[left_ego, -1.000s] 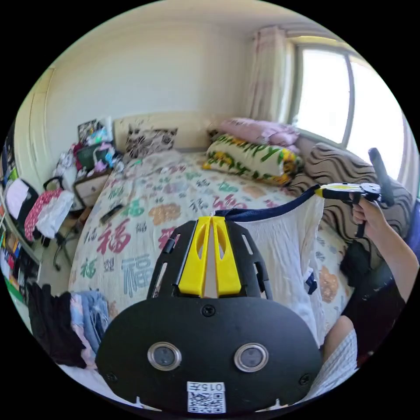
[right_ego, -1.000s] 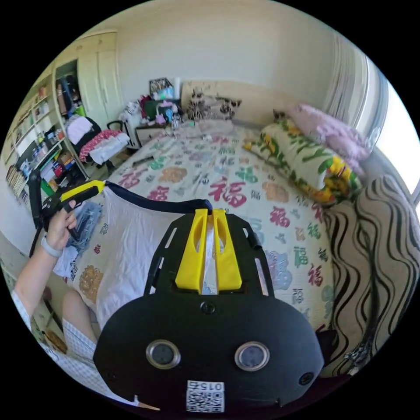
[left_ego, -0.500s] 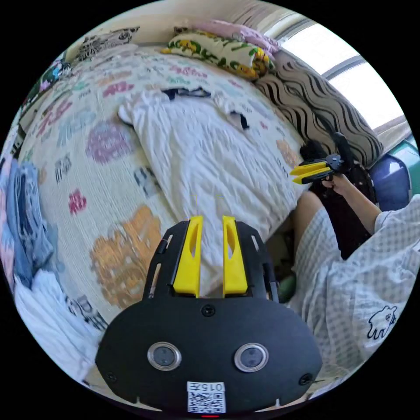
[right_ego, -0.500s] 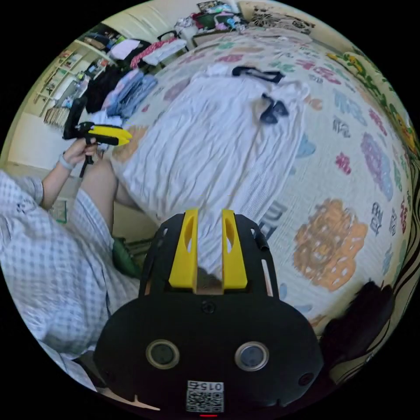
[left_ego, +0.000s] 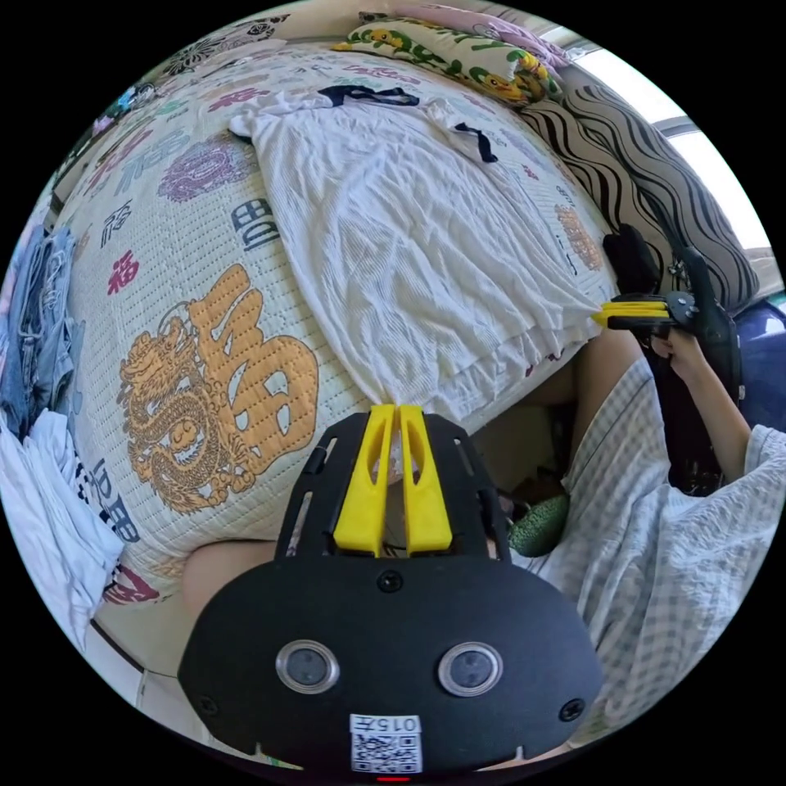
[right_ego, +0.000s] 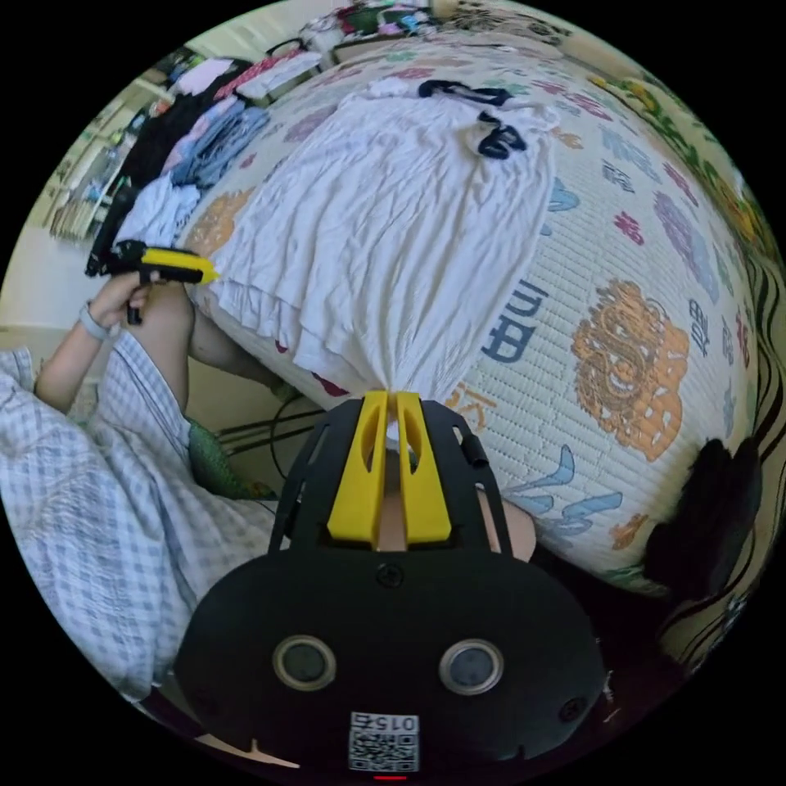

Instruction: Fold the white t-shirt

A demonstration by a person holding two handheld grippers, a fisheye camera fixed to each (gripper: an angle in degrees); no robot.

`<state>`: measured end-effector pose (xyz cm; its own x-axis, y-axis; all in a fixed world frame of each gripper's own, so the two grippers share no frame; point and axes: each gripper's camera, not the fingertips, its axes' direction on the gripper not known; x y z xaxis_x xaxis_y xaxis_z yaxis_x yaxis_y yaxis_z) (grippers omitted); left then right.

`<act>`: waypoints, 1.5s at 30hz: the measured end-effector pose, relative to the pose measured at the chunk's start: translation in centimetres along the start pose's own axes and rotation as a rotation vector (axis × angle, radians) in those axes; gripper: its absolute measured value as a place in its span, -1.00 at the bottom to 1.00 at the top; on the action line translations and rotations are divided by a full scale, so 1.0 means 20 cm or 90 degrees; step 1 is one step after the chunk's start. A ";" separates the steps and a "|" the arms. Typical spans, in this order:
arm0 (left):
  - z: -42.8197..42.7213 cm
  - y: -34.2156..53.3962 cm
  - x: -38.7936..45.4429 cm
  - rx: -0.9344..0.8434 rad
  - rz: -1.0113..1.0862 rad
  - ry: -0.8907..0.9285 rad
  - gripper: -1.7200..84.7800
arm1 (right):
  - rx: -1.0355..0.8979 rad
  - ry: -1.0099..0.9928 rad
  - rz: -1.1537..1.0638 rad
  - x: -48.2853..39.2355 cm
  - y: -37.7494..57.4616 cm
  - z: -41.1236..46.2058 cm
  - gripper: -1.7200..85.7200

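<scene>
The white t-shirt (left_ego: 409, 246) with a dark navy collar lies spread on the bed, collar far from me, hem hanging at the near edge. My left gripper (left_ego: 395, 409) is shut on one bottom corner of the hem. My right gripper (right_ego: 386, 399) is shut on the other bottom corner of the white t-shirt (right_ego: 393, 237). The right gripper (left_ego: 602, 314) also appears at the right of the left gripper view, pinching the hem. The left gripper (right_ego: 211, 277) shows at the left of the right gripper view, held by a hand.
The bedspread (left_ego: 205, 360) has coloured characters and a golden dragon pattern. Pillows (left_ego: 442, 45) and a striped cushion (left_ego: 655, 172) lie at the far side. Piled clothes (right_ego: 205, 147) sit at the bed's side. The person's checked garment (left_ego: 671, 557) and knee are close to the bed edge.
Both grippers went from open above the shirt to shut on its bottom hem corners at the near bed edge. Earlier they held the collar end up; the shirt now lies flat.
</scene>
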<state>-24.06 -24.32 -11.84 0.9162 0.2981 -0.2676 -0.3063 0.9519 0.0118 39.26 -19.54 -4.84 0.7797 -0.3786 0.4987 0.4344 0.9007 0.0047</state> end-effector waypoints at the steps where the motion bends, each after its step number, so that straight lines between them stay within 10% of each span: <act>1: 0.00 0.00 0.01 0.005 0.002 -0.003 -0.95 | 0.017 -0.013 0.018 0.03 0.02 -0.03 -0.94; 13: 0.13 0.13 0.10 -0.035 0.076 -0.195 -0.97 | 0.023 0.029 0.129 0.31 0.25 -0.19 -0.96; 27: 0.92 -0.11 -0.03 -0.181 0.023 -0.076 -0.87 | -0.200 0.103 0.107 0.46 0.06 0.12 -0.85; 33: 0.89 -0.11 -0.10 -0.169 -0.024 -0.038 -0.80 | -0.083 0.095 0.129 0.58 0.11 -0.13 -0.82; 45: 1.07 -1.39 0.42 0.144 0.112 0.041 -0.80 | 0.137 0.040 0.095 0.78 -0.60 -0.24 -0.81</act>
<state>-2.37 -46.81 6.19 0.8333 0.4622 -0.3033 -0.3873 0.8796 0.2762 48.44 -37.21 -1.33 0.8575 -0.2443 0.4529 0.2116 0.9697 0.1223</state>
